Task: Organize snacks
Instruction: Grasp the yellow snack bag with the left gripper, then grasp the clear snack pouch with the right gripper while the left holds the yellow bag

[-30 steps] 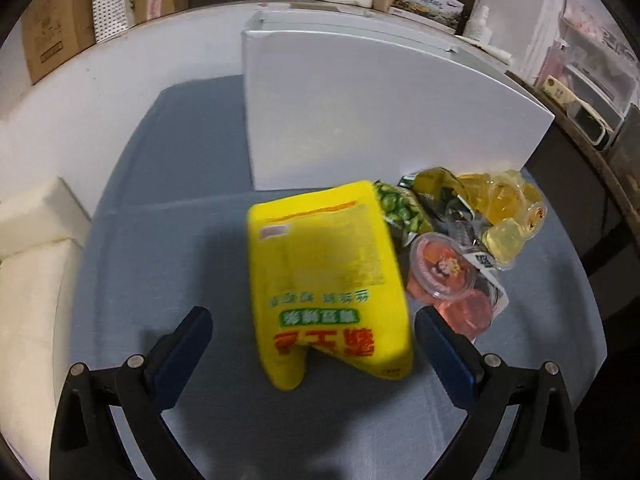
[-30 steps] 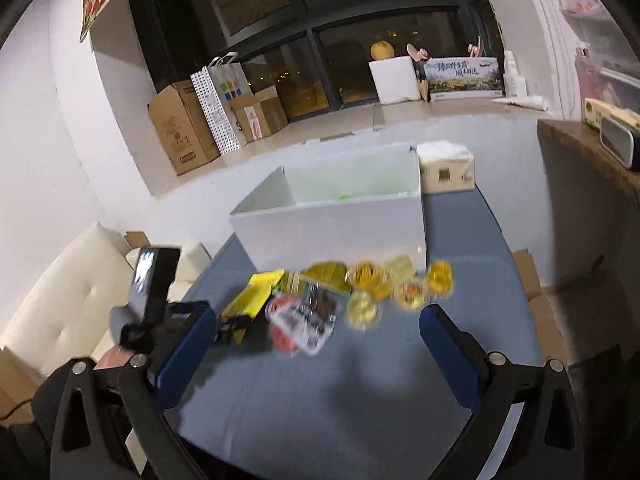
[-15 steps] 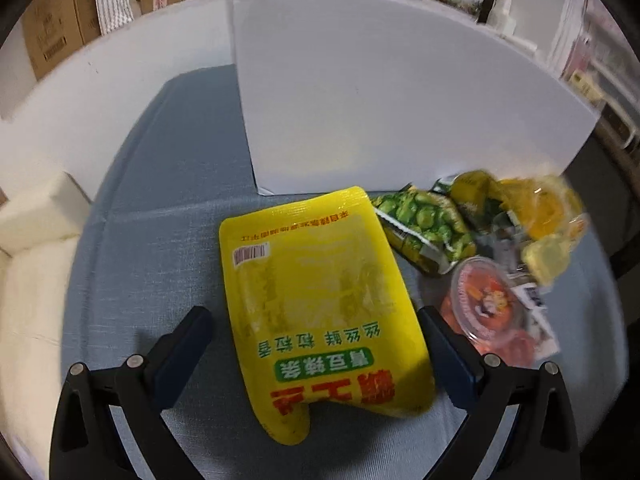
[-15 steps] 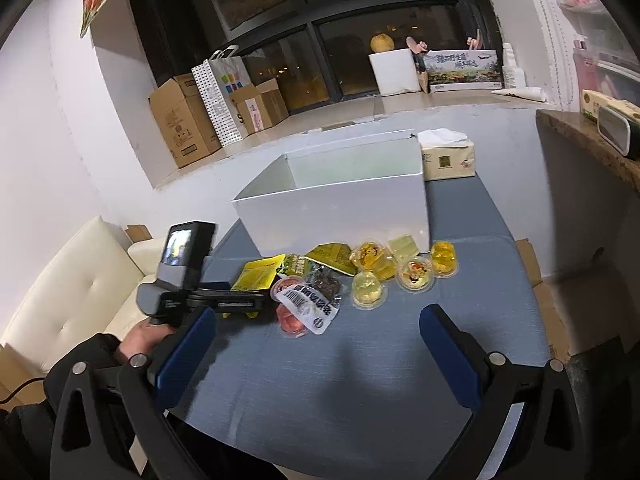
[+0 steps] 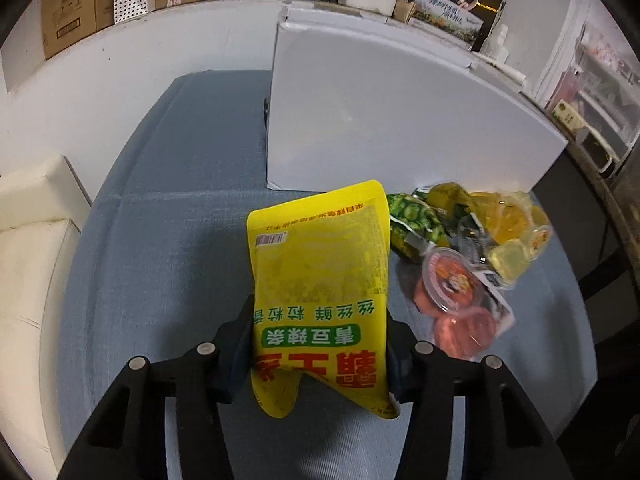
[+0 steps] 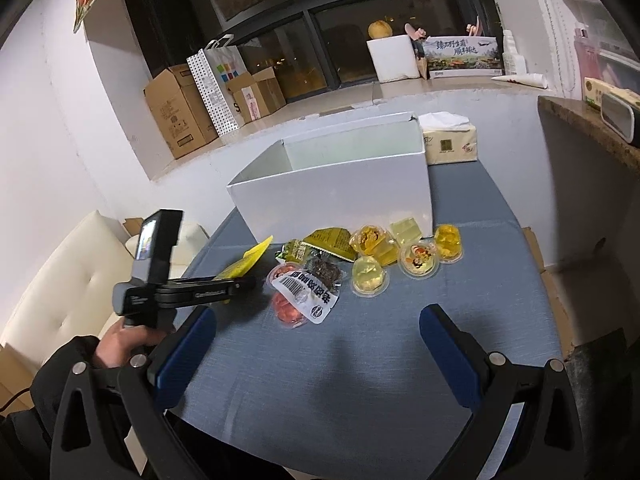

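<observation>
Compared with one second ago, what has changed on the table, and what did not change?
The left tool has just closed its jaws on the yellow plastic snack bag, which now stands pinched between them with its sides bent inward. The right tool remains open and empty. The white cardboard box and the clear jelly cups kept their places.

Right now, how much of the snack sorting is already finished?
Nothing looks finished: what shows of the inside of the white box is empty. In hand: the left tool has just been closing and now pinches the yellow snack bag. Left on the table: green pea packet, jelly cups and the barcode packet. The right tool is open and idle.
</observation>
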A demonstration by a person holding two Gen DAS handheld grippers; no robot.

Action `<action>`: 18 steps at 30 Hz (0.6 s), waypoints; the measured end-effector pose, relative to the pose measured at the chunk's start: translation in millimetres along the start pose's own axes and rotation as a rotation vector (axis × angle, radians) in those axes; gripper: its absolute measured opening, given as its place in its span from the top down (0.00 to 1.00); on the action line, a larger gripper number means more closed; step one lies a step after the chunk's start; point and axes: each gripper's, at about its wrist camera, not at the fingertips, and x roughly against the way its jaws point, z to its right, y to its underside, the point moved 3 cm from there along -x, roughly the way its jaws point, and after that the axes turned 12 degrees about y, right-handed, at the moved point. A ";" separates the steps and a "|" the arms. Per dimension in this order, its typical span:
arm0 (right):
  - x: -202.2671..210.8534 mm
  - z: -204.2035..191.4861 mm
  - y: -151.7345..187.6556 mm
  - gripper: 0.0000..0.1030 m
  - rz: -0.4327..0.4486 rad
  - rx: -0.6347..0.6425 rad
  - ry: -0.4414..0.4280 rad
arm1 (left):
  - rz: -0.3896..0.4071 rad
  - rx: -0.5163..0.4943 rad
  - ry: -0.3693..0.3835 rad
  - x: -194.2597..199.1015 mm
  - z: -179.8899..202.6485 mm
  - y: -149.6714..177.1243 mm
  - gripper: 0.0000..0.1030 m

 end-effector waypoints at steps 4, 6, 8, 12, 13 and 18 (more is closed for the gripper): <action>-17.6 -4.7 2.6 0.00 -0.035 0.016 0.001 | 0.062 -0.009 0.021 36.4 0.3 5.2 0.45; -31.4 -8.2 4.3 0.00 -0.058 0.031 0.014 | 0.094 -0.025 0.028 54.0 7.9 7.1 0.45; -51.6 -15.4 6.4 0.00 -0.090 0.064 0.026 | 0.117 -0.047 0.021 71.5 14.1 7.2 0.45; -92.6 -35.9 3.8 0.00 -0.130 0.106 0.017 | 0.151 -0.071 0.026 96.6 18.3 12.8 0.45; -99.5 -38.8 2.9 0.00 -0.135 0.109 0.017 | 0.156 -0.077 0.023 102.5 17.5 16.0 0.45; -135.6 -55.1 -3.4 0.00 -0.149 0.121 0.044 | 0.172 -0.063 0.028 118.3 14.1 21.4 0.45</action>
